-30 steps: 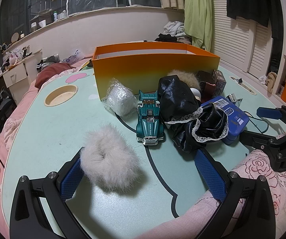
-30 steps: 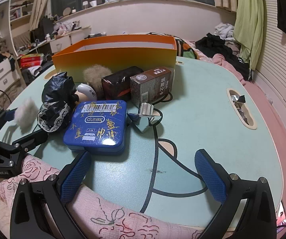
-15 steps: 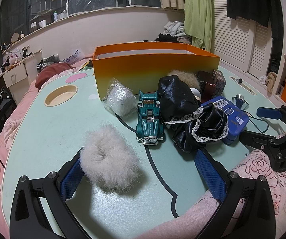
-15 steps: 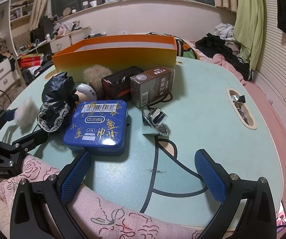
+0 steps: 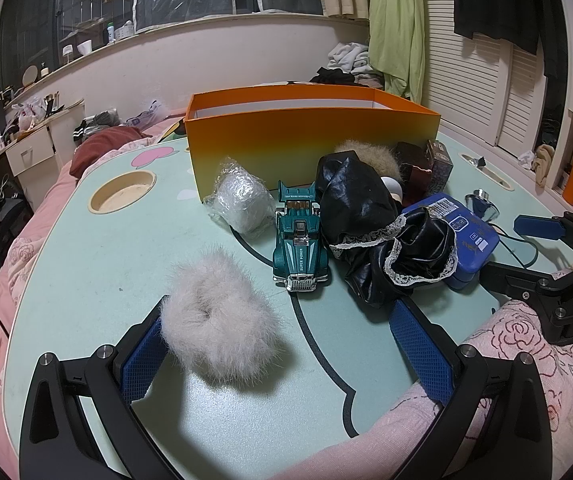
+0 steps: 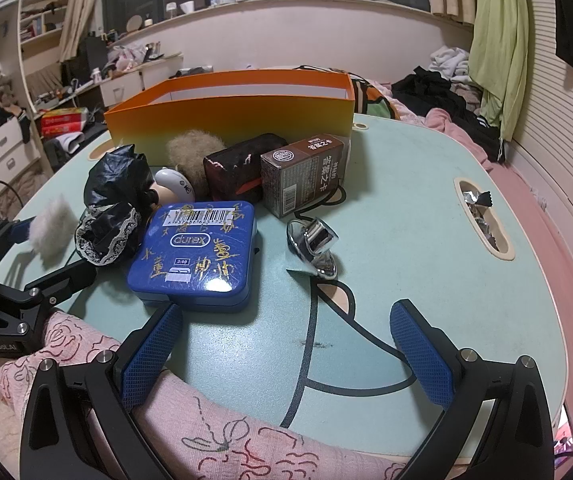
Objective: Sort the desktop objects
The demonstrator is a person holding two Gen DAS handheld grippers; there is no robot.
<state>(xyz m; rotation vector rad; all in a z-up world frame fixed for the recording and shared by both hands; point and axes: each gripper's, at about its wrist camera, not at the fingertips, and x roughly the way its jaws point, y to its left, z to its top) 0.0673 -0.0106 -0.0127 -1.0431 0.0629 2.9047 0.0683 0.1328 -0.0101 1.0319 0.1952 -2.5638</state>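
My left gripper is open at the table's near edge; a pale fluffy scrunchie lies against its left finger. Beyond stand a teal toy car, a wrapped white ball, black lace cloth and a blue tin. My right gripper is open and empty, just in front of the blue tin. A shiny silver metal piece lies on the table right of the tin. An orange box stands behind, open at the top.
A brown carton, a dark red packet, a tan fluffy ball and a white round thing crowd in front of the box. The table has a round cup hole and a slot with foil wrappers.
The silver metal piece has rolled and shifted right and nearer on the table, away from the tin. Both grippers have stayed where they were.
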